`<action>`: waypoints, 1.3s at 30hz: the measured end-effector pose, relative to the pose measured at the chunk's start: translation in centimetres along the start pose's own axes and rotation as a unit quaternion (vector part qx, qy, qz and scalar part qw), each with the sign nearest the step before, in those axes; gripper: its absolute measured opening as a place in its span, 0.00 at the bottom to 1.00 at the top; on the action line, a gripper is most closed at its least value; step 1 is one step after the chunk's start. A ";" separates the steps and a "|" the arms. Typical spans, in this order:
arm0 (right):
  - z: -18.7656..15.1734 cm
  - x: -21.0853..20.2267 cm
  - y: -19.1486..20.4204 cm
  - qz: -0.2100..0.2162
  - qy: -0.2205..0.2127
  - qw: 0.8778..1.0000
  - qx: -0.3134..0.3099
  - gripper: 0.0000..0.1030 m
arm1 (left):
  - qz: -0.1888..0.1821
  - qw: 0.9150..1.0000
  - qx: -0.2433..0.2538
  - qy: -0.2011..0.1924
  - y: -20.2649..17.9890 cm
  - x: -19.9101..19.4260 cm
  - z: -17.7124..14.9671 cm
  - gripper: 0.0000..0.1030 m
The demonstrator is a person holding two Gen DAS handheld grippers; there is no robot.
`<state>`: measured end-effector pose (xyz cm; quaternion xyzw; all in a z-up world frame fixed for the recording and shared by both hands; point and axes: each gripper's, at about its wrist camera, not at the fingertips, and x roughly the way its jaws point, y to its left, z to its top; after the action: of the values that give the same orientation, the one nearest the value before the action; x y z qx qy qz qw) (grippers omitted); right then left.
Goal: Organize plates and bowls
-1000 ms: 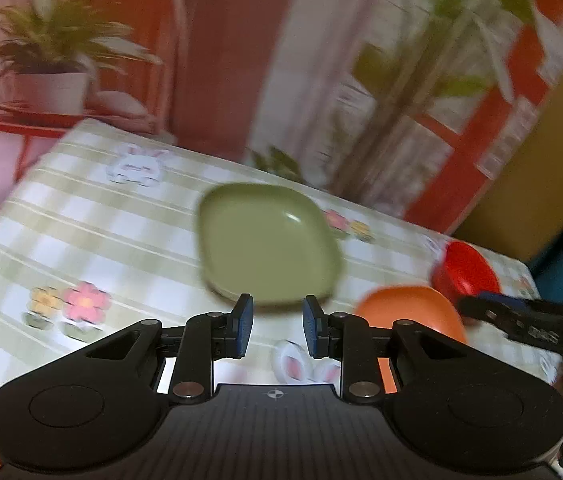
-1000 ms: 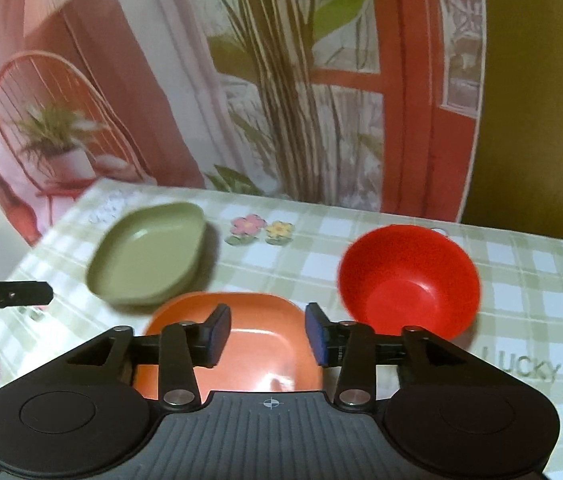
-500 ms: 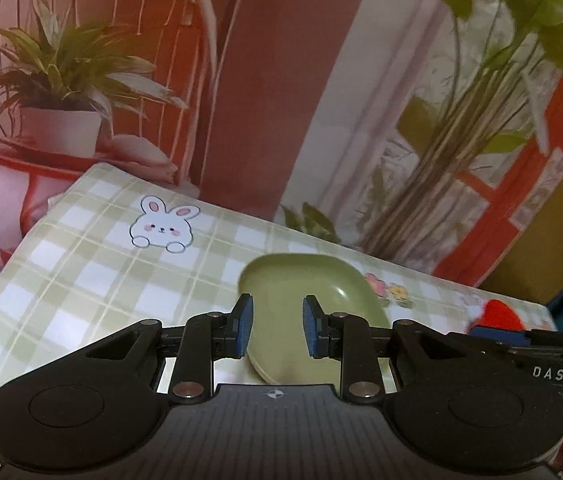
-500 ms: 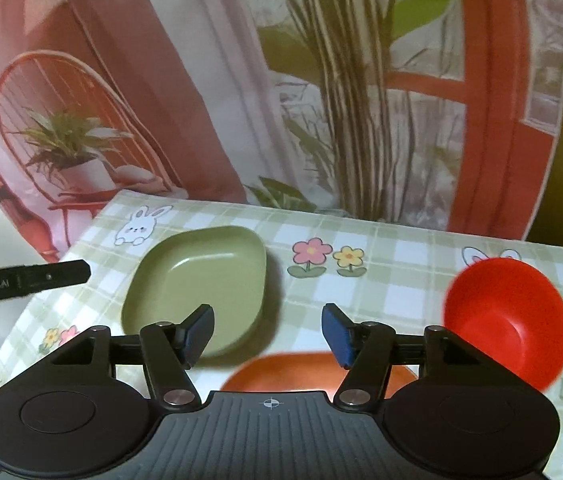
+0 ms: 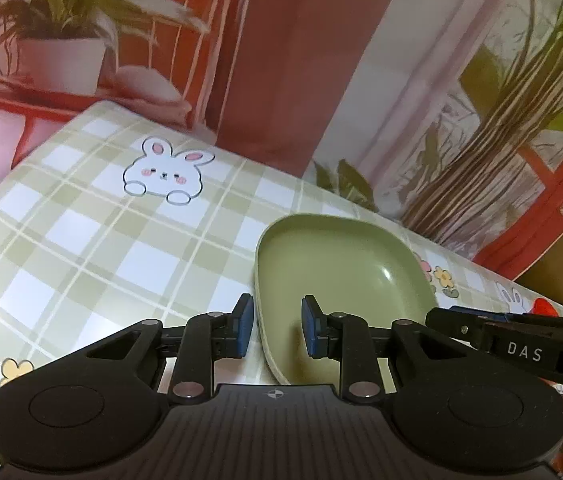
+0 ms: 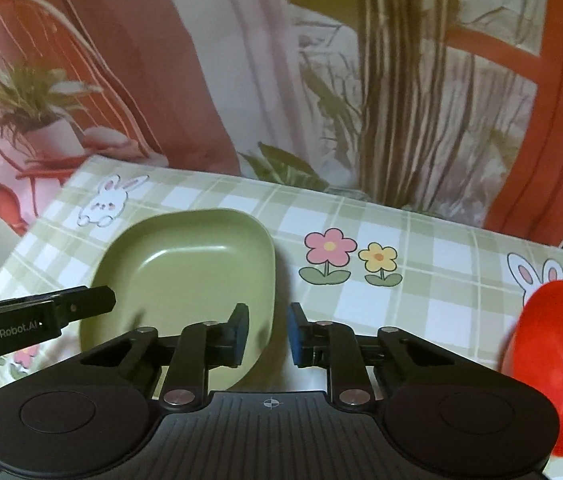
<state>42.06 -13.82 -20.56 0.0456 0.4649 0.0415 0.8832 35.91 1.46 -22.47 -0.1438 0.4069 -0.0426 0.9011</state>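
- The green plate (image 5: 345,276) was seen lying on the checked tablecloth (image 5: 81,248).
- The left gripper (image 5: 274,330) was held part open, its jaws astride the plate's left rim, nothing clamped.
- The right gripper (image 6: 267,334) was likewise part open astride the right rim.
- A red bowl (image 6: 553,364) was seen well to the right.

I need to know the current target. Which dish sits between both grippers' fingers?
The green plate: its rim lies between both grippers' fingers. The red bowl sits apart at the right edge.
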 end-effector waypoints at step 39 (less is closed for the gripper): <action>-0.4 -0.9 3.8 0.020 -0.003 0.999 -0.027 0.17 | 0.051 0.997 -0.042 -0.026 0.9 -2.6 -2.2 0.11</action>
<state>41.07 -10.16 -19.62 0.0309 0.4598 0.0722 0.8845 32.51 2.31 -22.22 -0.1611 0.3917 0.0244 0.9056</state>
